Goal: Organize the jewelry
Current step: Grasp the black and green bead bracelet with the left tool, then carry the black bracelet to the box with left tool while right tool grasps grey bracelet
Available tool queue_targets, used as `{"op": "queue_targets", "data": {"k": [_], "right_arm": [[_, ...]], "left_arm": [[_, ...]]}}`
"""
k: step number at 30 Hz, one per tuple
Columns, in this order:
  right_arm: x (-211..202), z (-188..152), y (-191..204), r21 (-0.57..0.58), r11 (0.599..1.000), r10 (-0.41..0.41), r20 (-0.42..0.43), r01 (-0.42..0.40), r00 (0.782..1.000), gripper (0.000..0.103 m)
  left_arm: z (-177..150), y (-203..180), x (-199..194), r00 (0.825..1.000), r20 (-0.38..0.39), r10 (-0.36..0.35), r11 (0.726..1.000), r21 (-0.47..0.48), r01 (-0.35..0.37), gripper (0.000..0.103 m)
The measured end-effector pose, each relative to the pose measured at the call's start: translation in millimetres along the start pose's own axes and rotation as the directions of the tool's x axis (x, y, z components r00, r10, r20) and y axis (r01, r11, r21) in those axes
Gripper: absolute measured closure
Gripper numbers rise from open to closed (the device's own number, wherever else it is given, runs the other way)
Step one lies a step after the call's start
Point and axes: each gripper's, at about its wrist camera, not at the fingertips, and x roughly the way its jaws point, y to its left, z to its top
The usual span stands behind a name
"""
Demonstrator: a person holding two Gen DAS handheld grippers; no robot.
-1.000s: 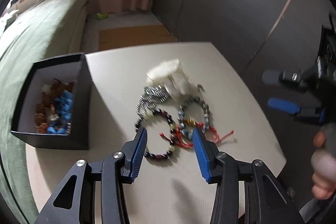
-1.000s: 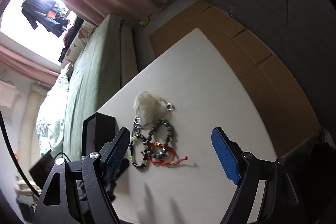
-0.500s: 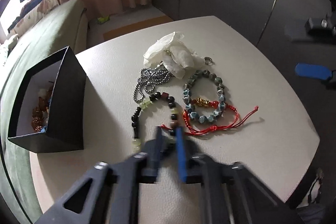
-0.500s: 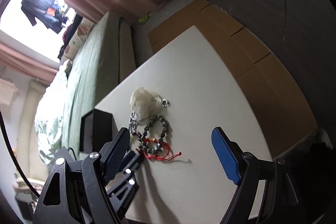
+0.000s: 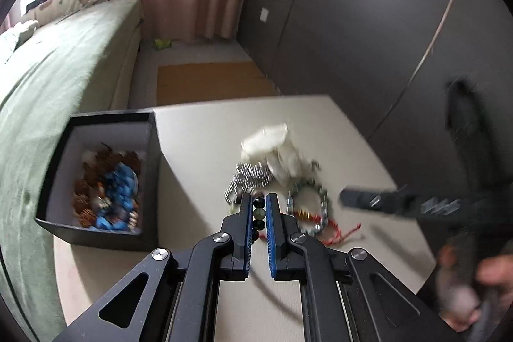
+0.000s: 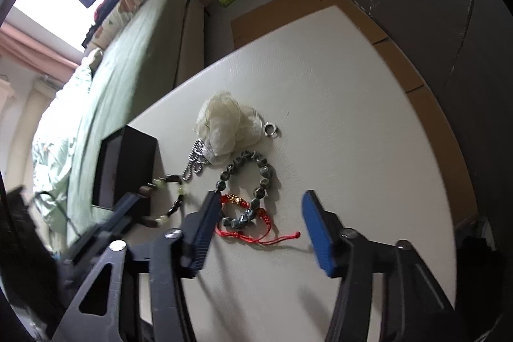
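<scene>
My left gripper [image 5: 257, 197] is shut on the dark bead bracelet [image 5: 258, 212], whose dark and pale green beads show between the blue pads. In the right wrist view that bracelet [image 6: 174, 204] trails from the blurred left gripper [image 6: 146, 204] beside the black box [image 6: 128, 165]. My right gripper [image 6: 259, 213] hangs low over the table with its jaws closing. The grey bead bracelet [image 6: 266, 172] and the red cord [image 6: 256, 237] lie between its fingers, and neither pad presses on them.
The open black box [image 5: 150, 149] holds blue and brown jewelry. A white cloth pouch [image 6: 224, 124], a silver chain [image 6: 195, 162] and a small metal ring [image 6: 271, 129] lie on the cream table [image 6: 352, 117]. A green sofa stands beyond the table's far edge. A hand shows at the lower right of the left wrist view.
My left gripper went from open to shut on the dark bead bracelet and drew it toward the box. My right gripper sank closer to the grey bracelet and its jaws narrowed.
</scene>
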Motion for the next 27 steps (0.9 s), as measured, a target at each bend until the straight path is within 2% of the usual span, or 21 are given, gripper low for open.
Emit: {"op": "queue_targets", "data": {"k": [2, 5, 9, 10, 11, 14, 18, 21, 27], "right_arm": [[9.4, 0.7, 2.4, 0.008, 1.0, -0.029, -0.013, 0.029, 1.0, 0.064], [22.0, 1.7, 5.3, 0.001, 0.998, -0.061, -0.033, 0.061, 0.998, 0.068], [27.7, 2.4, 19.7, -0.063, 0.989, -0.136, -0.008, 0.135, 0.991, 0.074], [28.5, 1.7, 23.0, -0.081, 0.984, -0.161, -0.005, 0.16, 0.987, 0.077], [29.2, 0.2, 27.2, -0.105, 0.977, -0.187, 0.003, 0.186, 0.982, 0.085], [29.6, -1.5, 33.0, -0.13, 0.972, -0.199, 0.004, 0.198, 0.98, 0.089], [16.2, -2.4, 33.1, -0.106, 0.983, -0.145, 0.029, 0.148, 0.989, 0.091], [-1.3, -3.1, 34.9, -0.07, 0.996, -0.057, 0.06, 0.061, 0.997, 0.091], [-30.0, -9.9, 48.2, -0.043, 0.996, 0.082, 0.14, -0.076, 0.987, 0.091]], "left_arm": [[5.0, 7.8, -7.5, 1.0, 0.021, -0.017, 0.999, -0.032, 0.018, 0.095], [10.9, 18.6, -19.5, 0.998, 0.053, -0.036, 0.997, -0.066, 0.039, 0.095], [17.2, 30.1, -37.7, 0.994, 0.103, -0.043, 0.994, -0.097, 0.053, 0.095], [18.6, 34.0, -41.8, 0.993, 0.113, -0.041, 0.993, -0.103, 0.053, 0.095], [20.4, 38.0, -45.4, 0.991, 0.125, -0.041, 0.992, -0.114, 0.055, 0.095], [24.5, 49.6, -54.5, 0.988, 0.148, -0.046, 0.987, -0.145, 0.067, 0.095], [28.7, 65.5, -68.6, 0.982, 0.185, -0.04, 0.981, -0.178, 0.074, 0.095], [30.8, 77.0, -74.5, 0.979, 0.201, -0.023, 0.977, -0.203, 0.064, 0.095], [33.0, 92.7, -74.5, 0.978, 0.207, 0.004, 0.971, -0.236, 0.046, 0.095]]}}
